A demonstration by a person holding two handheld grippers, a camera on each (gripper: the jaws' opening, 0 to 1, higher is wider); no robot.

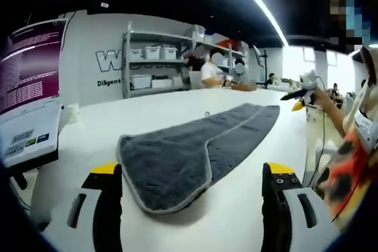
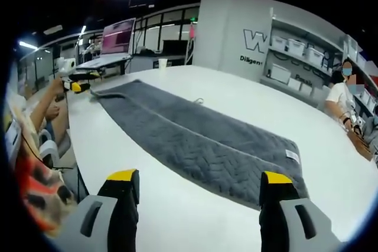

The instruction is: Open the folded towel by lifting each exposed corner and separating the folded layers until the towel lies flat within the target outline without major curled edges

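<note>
1. Lying on the white tabletop (image 1: 236, 216), the grey towel (image 1: 177, 163) is a long strip; in the left gripper view its near end is wider and looks doubled, with a step in the edge where an upper layer seems to end.
2. In the right gripper view the towel (image 2: 195, 140) runs away from the camera, with a small white label (image 2: 292, 155) at its near right corner.
3. The left gripper (image 1: 192, 205) hovers just before the near end of the towel, its jaws wide apart and holding nothing.
4. The right gripper (image 2: 198, 205) is at the opposite end of the strip, also with its jaws spread and empty, close to the hem.
5. I judge the towel to be soft, thick and limp, with a plush zigzag surface: it will sag and drag when lifted, not slide as one stiff sheet.
6. The pale stitched hem (image 1: 171, 208) looks like the firmest part, so a corner of the upper layer at the hem is the best place to pinch.
7. Taking only one layer needs care, because the pile may make the two layers cling together.
8. I cannot see any target outline on the tabletop.
9. Shelves (image 1: 156, 63) with boxes stand behind, and people sit at the far side.
</note>
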